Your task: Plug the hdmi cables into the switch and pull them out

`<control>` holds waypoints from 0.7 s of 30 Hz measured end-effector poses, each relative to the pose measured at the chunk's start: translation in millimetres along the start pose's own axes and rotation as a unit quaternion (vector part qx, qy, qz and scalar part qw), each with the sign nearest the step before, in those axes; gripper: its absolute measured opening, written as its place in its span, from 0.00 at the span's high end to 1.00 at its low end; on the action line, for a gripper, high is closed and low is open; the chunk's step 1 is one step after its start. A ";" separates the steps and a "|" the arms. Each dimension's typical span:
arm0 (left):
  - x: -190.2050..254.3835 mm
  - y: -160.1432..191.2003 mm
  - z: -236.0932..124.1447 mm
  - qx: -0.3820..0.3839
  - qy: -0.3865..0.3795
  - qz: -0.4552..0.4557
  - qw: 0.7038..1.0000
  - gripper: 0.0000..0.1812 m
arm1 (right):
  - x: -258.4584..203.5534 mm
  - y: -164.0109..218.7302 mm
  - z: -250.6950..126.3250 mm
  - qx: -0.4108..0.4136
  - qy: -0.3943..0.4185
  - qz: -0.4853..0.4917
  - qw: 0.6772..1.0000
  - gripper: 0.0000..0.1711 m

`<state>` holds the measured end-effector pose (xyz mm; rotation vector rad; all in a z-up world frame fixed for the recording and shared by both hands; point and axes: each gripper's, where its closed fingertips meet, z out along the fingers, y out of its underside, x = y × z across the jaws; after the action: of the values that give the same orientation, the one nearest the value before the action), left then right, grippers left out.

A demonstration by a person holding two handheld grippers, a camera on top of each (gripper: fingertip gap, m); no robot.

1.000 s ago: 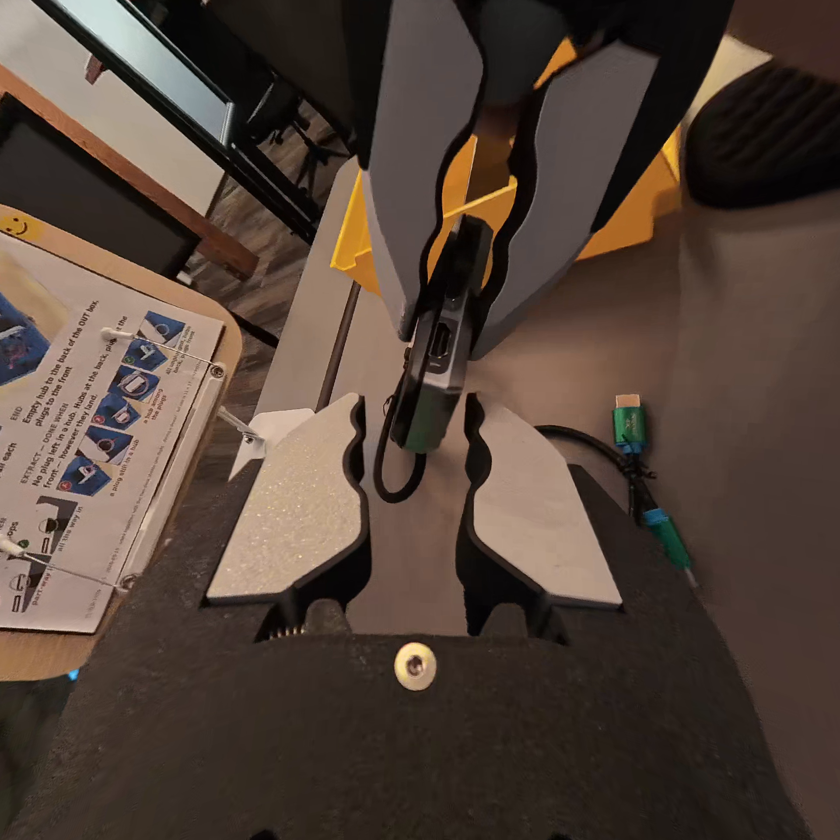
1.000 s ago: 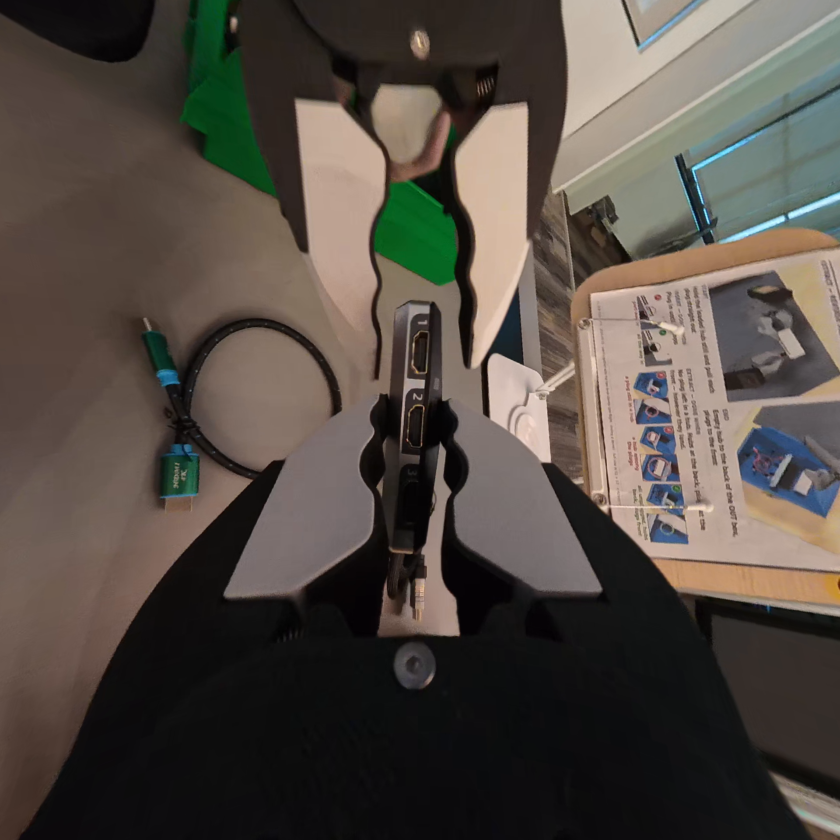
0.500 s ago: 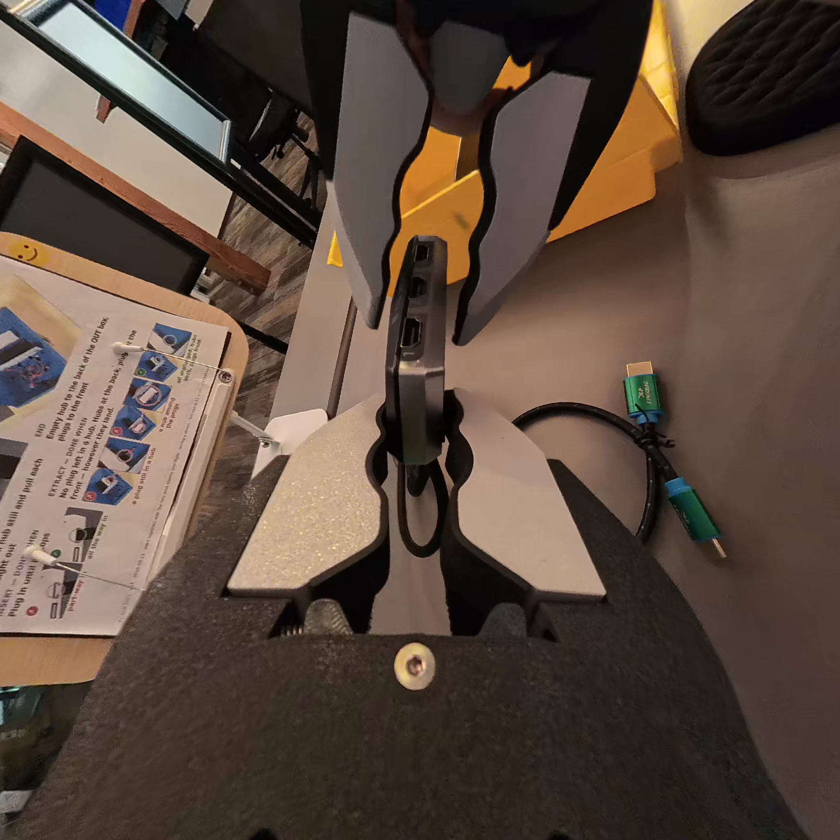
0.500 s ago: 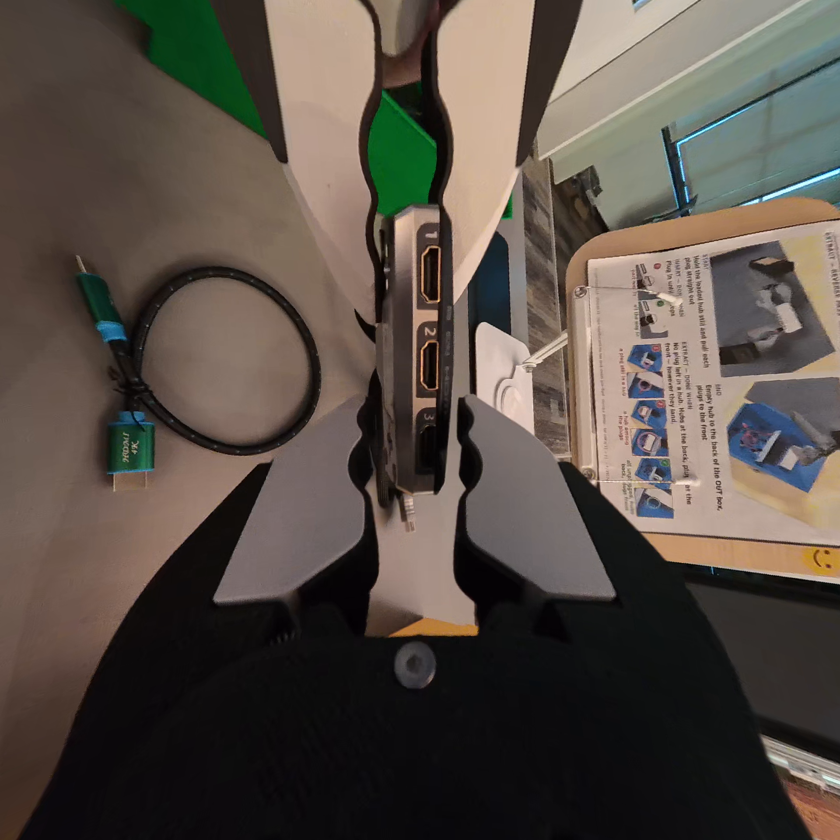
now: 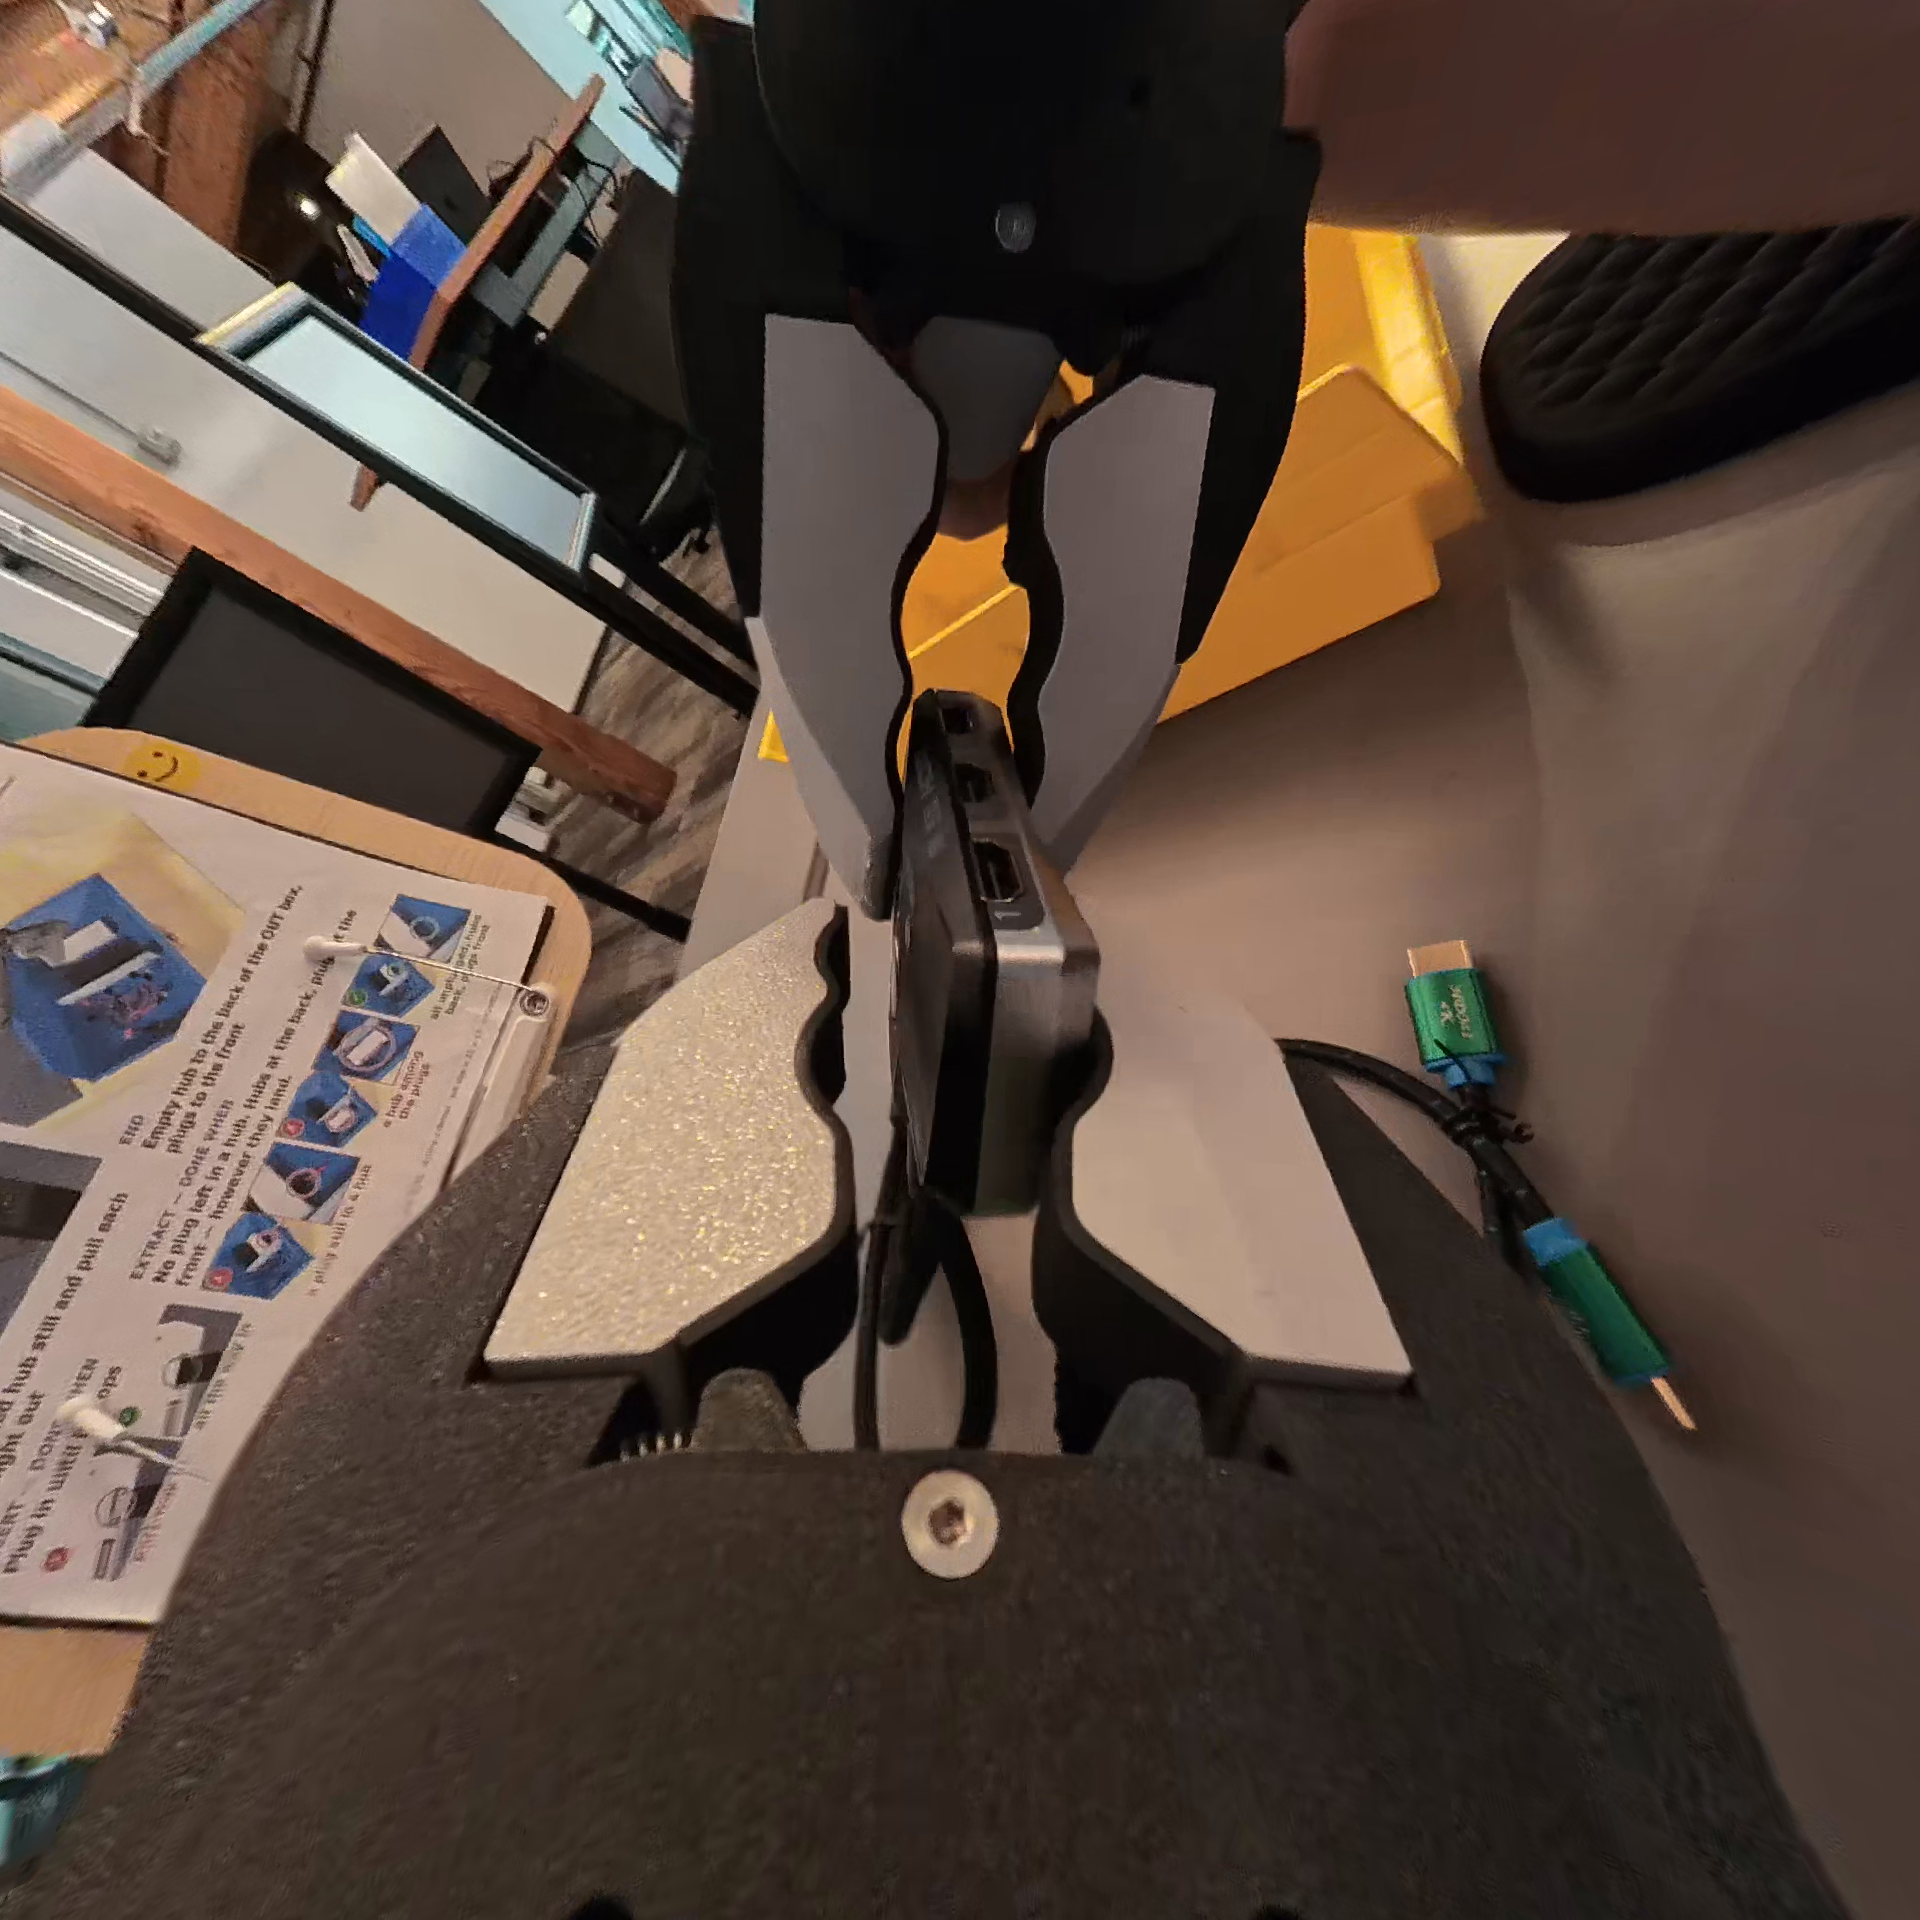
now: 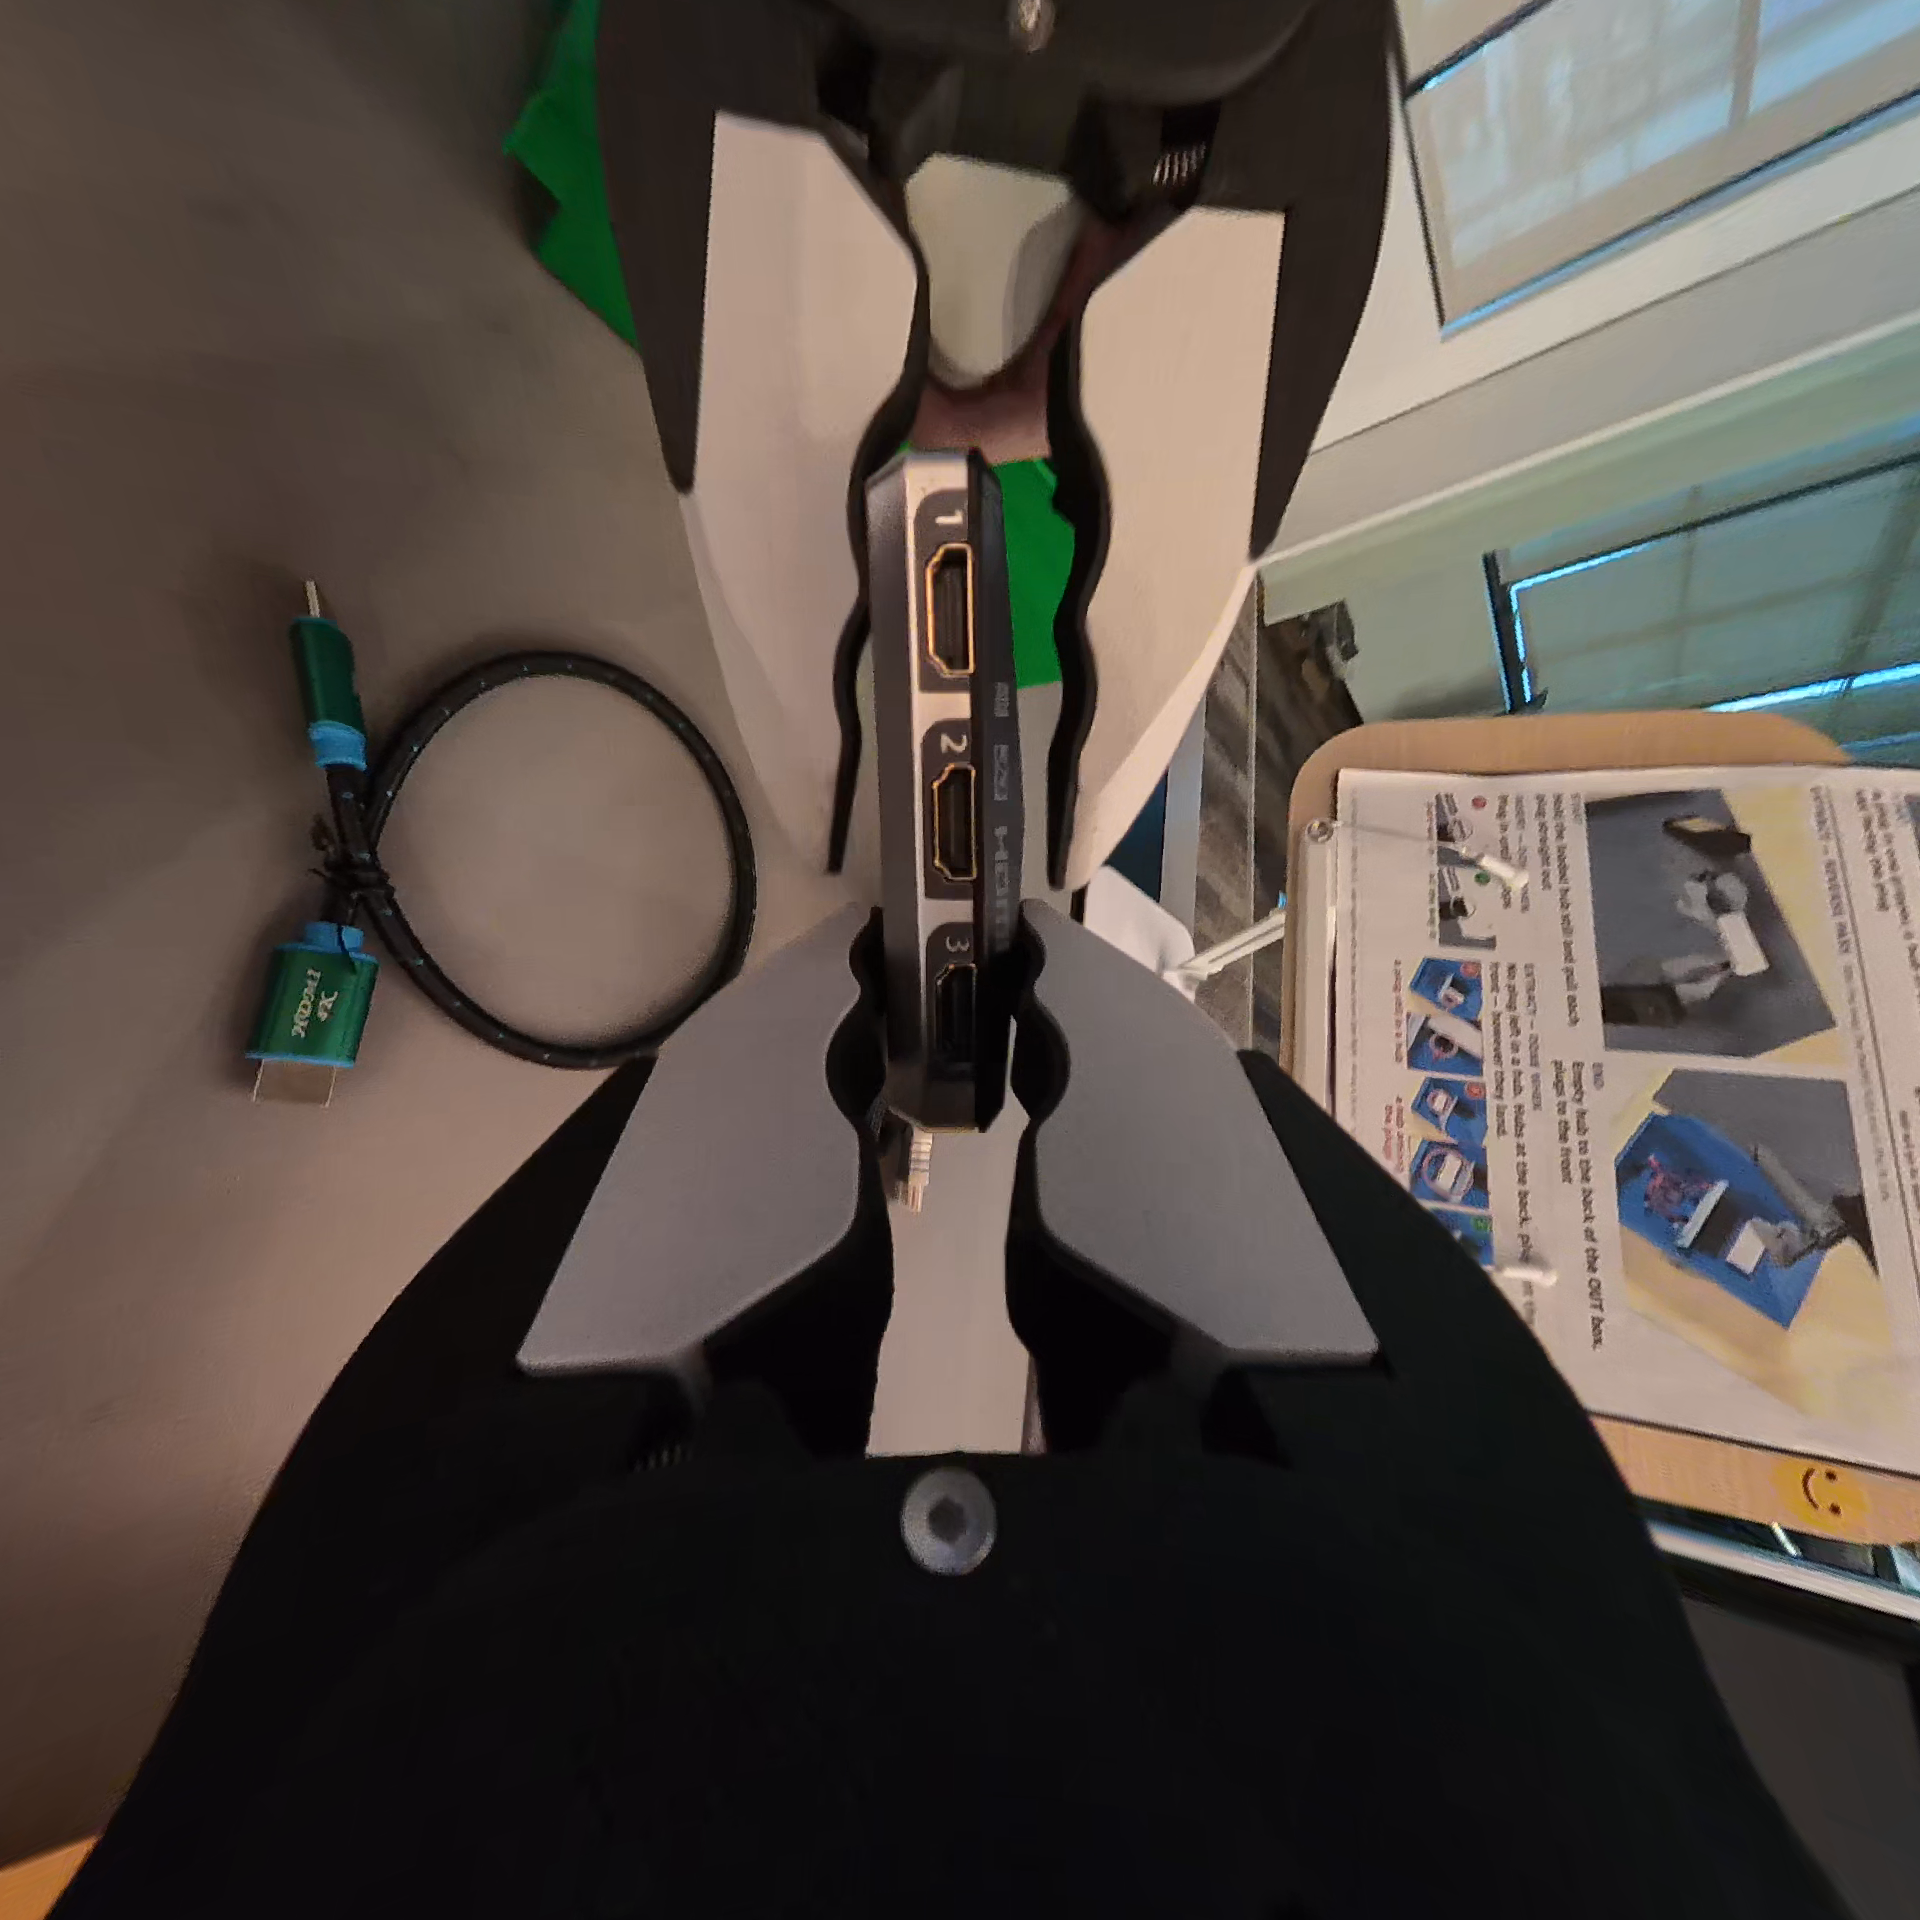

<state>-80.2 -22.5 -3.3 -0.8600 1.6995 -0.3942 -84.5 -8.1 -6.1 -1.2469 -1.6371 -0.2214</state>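
Note:
A dark grey HDMI switch (image 5: 1023,1039) stands on edge in the air between both grippers, its three ports empty (image 6: 940,727). My right gripper (image 6: 948,914) is shut on the end by the third port; it shows at the top of the left wrist view (image 5: 966,873). My left gripper (image 5: 966,987) is open a little around the other end, with a gap on one side (image 6: 948,871). The switch's short black lead (image 5: 977,1330) hangs below. An HDMI cable with green plugs (image 5: 1449,1013) lies coiled on the grey table (image 6: 312,997), apart from both grippers.
A yellow bin (image 5: 1330,582) stands behind the right gripper and a green bin (image 6: 582,156) behind the left one. A wooden board with an instruction sheet (image 5: 260,1091) lies past the table edge (image 6: 1610,1039). A black ribbed pad (image 5: 1714,343) lies at the far right. The tips of both grippers are at nearly the same place.
The right gripper has closed on the switch, which it only loosely surrounded before. The left gripper, shut on the switch half a second ago, has opened slightly. Both moved closer together.

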 end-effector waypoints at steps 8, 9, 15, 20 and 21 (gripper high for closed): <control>-7.9 5.3 0.5 -0.034 -0.027 0.012 0.999 0.88 | 7.1 0.4 5.5 0.028 0.028 0.025 0.999 0.86; -9.9 7.0 0.4 -0.044 -0.032 0.011 0.998 0.88 | 8.6 1.8 6.6 0.027 0.038 0.022 0.999 0.86; -38.0 17.2 -5.8 -0.091 -0.108 -0.023 0.990 0.88 | 32.9 30.8 -0.5 -0.027 0.106 0.063 0.992 0.83; -63.5 33.0 -12.4 -0.135 -0.195 -0.098 0.967 0.88 | 67.5 53.4 -22.5 -0.062 0.178 0.187 0.964 0.74; -68.1 36.4 -14.8 -0.141 -0.212 -0.111 0.961 0.88 | 74.2 56.6 -26.7 -0.071 0.195 0.209 0.956 0.70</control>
<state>-99.7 48.4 24.6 -1.2532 1.2799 -0.1027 -19.1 45.0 42.0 -1.5170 -1.0091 -0.3018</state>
